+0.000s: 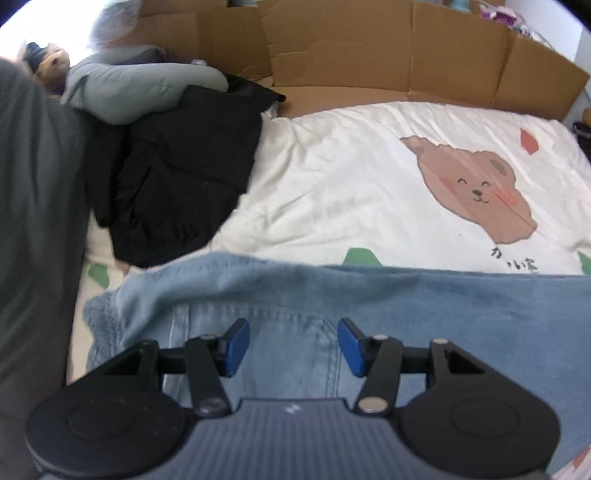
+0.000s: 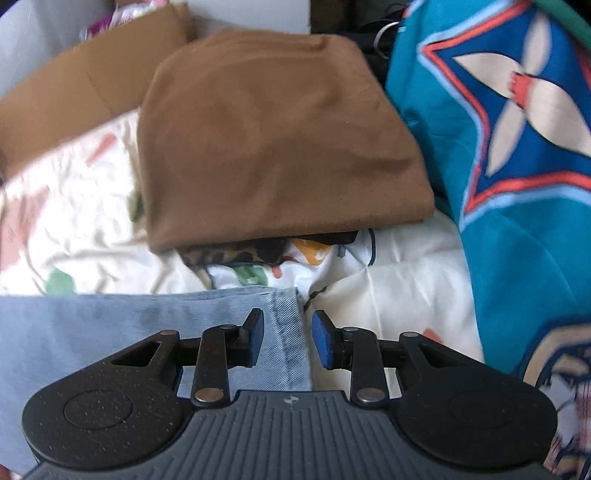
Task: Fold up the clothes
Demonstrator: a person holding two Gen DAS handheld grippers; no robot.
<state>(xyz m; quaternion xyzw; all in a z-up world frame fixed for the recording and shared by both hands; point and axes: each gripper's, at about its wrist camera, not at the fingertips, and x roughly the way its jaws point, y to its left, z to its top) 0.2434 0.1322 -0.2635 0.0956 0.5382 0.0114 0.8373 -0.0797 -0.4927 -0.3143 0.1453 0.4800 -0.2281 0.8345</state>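
Denim: the light-blue jeans (image 1: 369, 295) lie spread flat across the bear-print quilt (image 1: 332, 177). Left gripper (image 1: 293, 345) and right gripper (image 2: 287, 338) hover released over them, the right at a hem corner. A folded brown garment (image 2: 273, 140) tops a stack nearby; the jeans' fold stage is indeterminate.

A bed covered by a cream cotton bedspread (image 1: 332, 177) printed with a brown cartoon bear (image 1: 476, 184) fills most of the left wrist view. Flattened brown cardboard sheets (image 1: 369, 55) stand upright along its far edge, forming a low barrier. Bright daylight washes out the upper left corner. A small brown plush bear (image 1: 53, 66) sits there. In the right wrist view, a pale wall (image 2: 251, 14) shows behind the cardboard.
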